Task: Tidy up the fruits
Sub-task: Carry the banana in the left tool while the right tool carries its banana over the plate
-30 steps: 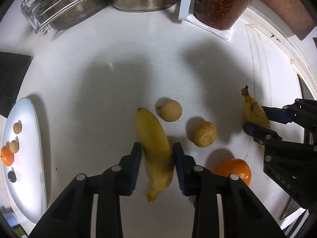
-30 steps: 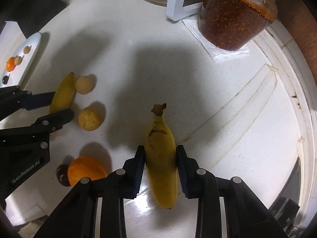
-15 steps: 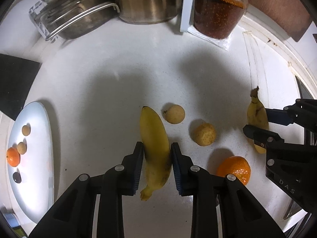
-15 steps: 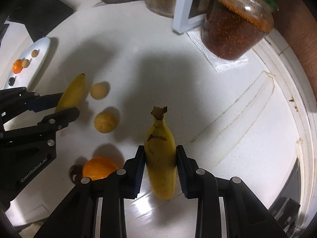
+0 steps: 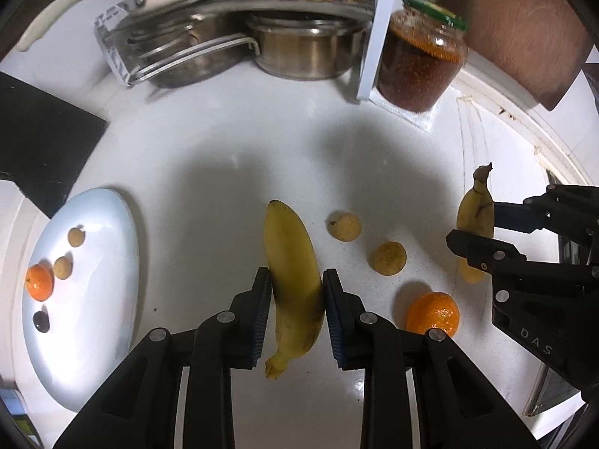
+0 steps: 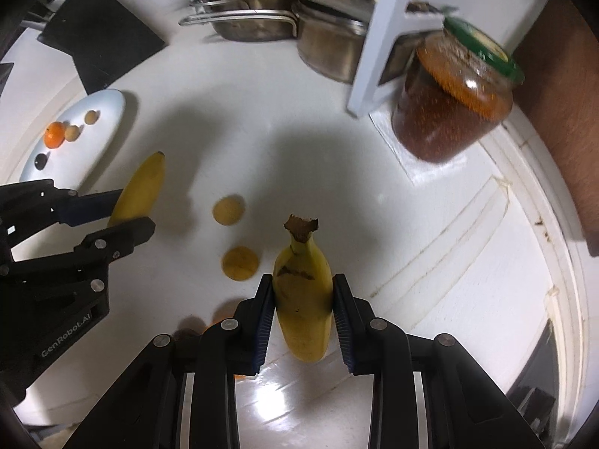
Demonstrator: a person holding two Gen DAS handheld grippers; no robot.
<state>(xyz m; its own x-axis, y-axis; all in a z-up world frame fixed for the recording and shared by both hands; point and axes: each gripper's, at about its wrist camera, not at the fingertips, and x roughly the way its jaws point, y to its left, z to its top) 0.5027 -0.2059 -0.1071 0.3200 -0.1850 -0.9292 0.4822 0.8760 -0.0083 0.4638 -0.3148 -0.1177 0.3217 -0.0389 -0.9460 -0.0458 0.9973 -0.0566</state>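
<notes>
yellow bananas, one clamped in the left gripper [image 5: 295, 292] and one in the right gripper [image 6: 301, 301], should travel level toward the white plate [image 5: 112, 262], clearing loose fruit.

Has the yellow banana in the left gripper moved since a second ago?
Yes. The yellow banana, clamped in the left gripper, has risen off the white counter: the two small round tan fruits now look smaller and farther below it.

You are working in a home kitchen. On the white stone bench [image 5: 209, 142] you see stainless steel pots [image 5: 303, 52] stacked under a white rack [image 5: 374, 37], a big glass jar of reddish-brown preserve with a green lid [image 5: 419, 63], and a white oval plate [image 5: 97, 299] with small fruit.
</notes>
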